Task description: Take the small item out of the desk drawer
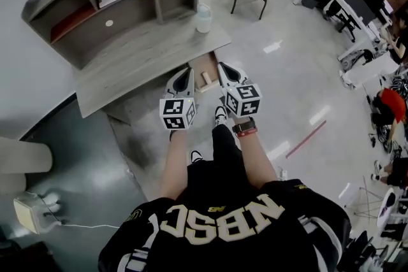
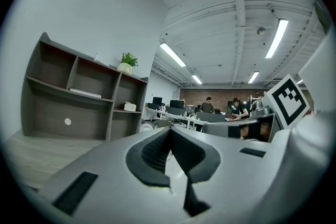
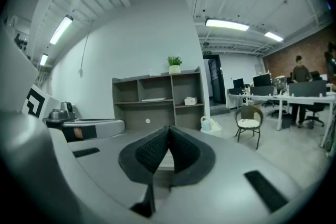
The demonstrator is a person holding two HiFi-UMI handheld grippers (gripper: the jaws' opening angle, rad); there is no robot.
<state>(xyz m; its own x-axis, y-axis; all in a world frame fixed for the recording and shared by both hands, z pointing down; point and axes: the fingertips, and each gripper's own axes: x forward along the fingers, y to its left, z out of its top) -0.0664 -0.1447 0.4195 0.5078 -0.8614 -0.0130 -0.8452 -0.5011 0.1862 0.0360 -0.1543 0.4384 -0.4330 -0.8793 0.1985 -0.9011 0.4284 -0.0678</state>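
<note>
Seen from the head view, the left tongs [image 1: 184, 75] and right tongs [image 1: 226, 70] hang side by side above the worktop's [image 1: 140, 60] open drawer [image 1: 197, 65], where a small pale item [image 1: 205, 78] lies, while the left gripper view shows those tongs pressed together on nothing, and the right gripper view shows likewise.

place: open-plan office | signs: desk rows [image 3: 286, 96], monitors [image 3: 261, 81], shelf unit [image 3: 157, 97], ceiling strip lights [image 3: 227, 24]

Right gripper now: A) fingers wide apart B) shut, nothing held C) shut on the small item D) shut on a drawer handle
B: on the right gripper the fingers meet at the tips, with nothing between them.
</note>
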